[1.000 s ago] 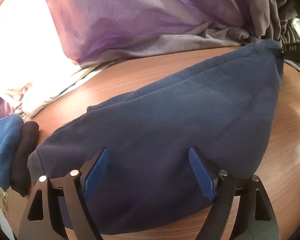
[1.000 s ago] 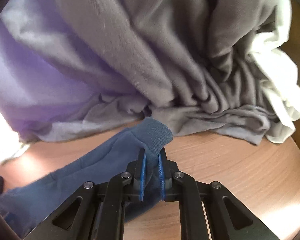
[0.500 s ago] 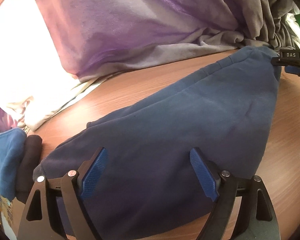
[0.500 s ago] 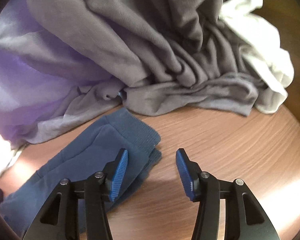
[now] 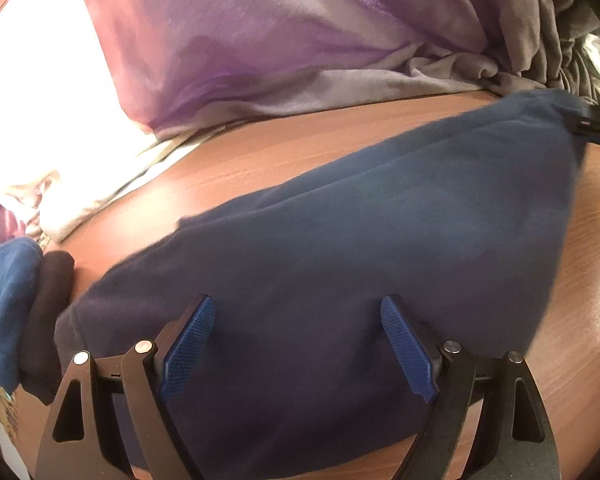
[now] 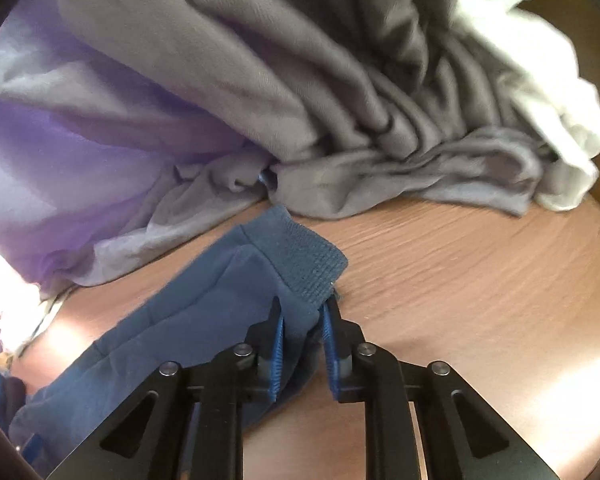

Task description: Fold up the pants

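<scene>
The soft, thick navy pants (image 5: 360,280), spread on the counter (image 5: 260,160) from lower left to upper right, are straddled by the wide-open left gripper (image 5: 296,344), while the right gripper (image 6: 302,340) is closing its fingers on the ribbed cuff (image 6: 308,260), judged the firmest hold.

Heaped purple-grey cloth (image 6: 148,92) and white cloth (image 6: 548,120) on wooden table (image 6: 480,280); blue and dark rolls (image 5: 40,312) beside.

Your left gripper (image 5: 296,344) and right gripper (image 6: 302,334) showed black triangulated arms, silver screws, ribbed blue pads (image 5: 188,352).
</scene>
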A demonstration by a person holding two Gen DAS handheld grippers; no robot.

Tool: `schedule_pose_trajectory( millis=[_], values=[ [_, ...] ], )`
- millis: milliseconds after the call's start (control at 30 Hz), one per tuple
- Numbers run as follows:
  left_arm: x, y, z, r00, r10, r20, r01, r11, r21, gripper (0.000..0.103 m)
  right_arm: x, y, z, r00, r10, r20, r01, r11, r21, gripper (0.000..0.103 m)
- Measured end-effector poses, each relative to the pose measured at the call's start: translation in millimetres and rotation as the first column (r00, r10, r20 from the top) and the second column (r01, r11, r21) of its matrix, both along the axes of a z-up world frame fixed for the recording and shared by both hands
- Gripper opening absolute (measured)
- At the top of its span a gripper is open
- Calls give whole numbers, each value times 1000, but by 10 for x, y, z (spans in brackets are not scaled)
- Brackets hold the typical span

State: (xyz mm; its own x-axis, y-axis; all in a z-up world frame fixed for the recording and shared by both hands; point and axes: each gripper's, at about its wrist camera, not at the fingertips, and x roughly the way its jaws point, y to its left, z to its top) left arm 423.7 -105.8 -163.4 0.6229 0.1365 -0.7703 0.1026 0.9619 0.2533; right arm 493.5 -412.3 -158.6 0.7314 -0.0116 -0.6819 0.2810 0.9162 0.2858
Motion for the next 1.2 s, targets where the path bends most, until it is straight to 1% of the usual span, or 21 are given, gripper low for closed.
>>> schedule_pose_trajectory(
  millis=[167, 267, 333, 433, 500, 533, 567, 633, 667, 733, 800, 867, 933, 967, 1000, 1033, 1067, 1100, 1133, 1167, 1200],
  values=[
    [-97, 44, -14, 999, -30, -23, 29, 1000, -10, 89, -546, 116, 331, 997, -70, 13, 71, 978, -195, 18],
    [-173, -1, -22, 997, -76, -24, 76, 997, 12, 89, -775, 163, 384, 996, -83, -22, 73, 958, -278, 18],
    [-195, -34, -25, 995, -100, -25, 101, 995, 19, 89, -882, 124, 357, 994, -97, -59, 75, 952, -298, 18],
    [-202, -73, -9, 992, -123, -20, 124, 992, 35, 88, -1000, 15, 237, 982, -138, -126, 98, 954, -282, 20],
    [-205, -61, 27, 991, -130, -12, 130, 991, 34, 88, -1058, -20, 203, 975, -156, -157, 105, 951, -289, 31],
    [-208, -47, 61, 991, -130, -4, 130, 991, 34, 88, -1096, -9, 205, 971, -182, -156, 125, 940, -317, 40],
    [-216, -36, 111, 991, -136, 14, 135, 990, 42, 88, -1167, 11, 253, 966, -219, -136, 155, 914, -374, 50],
    [-220, -26, 217, 983, -175, 49, 172, 984, 51, 88, -1279, 80, 370, 958, -272, -86, 199, 853, -483, 54],
    [-213, -38, 276, 974, -215, 71, 212, 976, 55, 88, -1316, 124, 441, 963, -265, -59, 196, 831, -521, 54],
    [-203, -95, 379, 944, -306, 121, 296, 951, 91, 88, -1292, 228, 578, 987, -155, -43, 106, 828, -551, 54],
    [-156, -171, 469, 890, -435, 138, 424, 900, 107, 88, -1192, 346, 695, 999, 2, -47, -27, 840, -541, 54],
    [-71, -215, 537, 842, -522, 135, 514, 853, 93, 88, -1069, 445, 782, 988, 149, -42, -149, 849, -507, 54],
    [60, -269, 585, 788, -606, 110, 603, 795, 64, 79, -913, 556, 827, 953, 298, -51, -286, 837, -466, 54],
    [123, -301, 599, 770, -631, 96, 629, 776, 57, 74, -837, 619, 831, 926, 371, -61, -358, 819, -448, 54],
    [218, -327, 607, 751, -655, 81, 654, 755, 44, 73, -755, 679, 820, 895, 440, -75, -427, 795, -430, 54],
    [280, -350, 604, 740, -669, 73, 669, 743, 31, 72, -698, 728, 792, 873, 480, -83, -469, 780, -415, 54],
    [368, -369, 594, 724, -688, 59, 688, 725, 10, 69, -593, 772, 746, 832, 546, -104, -540, 751, -381, 53],
    [456, -394, 570, 707, -706, 33, 707, 708, -8, 63, -519, 804, 702, 807, 580, -116, -578, 733, -359, 53],
    [495, -409, 546, 698, -716, 12, 716, 698, -19, 60, -457, 832, 651, 786, 605, -130, -608, 717, -341, 53],
    [548, -421, 511, 683, -730, -15, 729, 683, -37, 56, -350, 867, 570, 747, 644, -164, -659, 684, -312, 50],
    [583, -423, 487, 670, -742, -38, 740, 671, -52, 55, -302, 915, 519, 729, 659, -184, -680, 668, -303, 49]
  ],
)
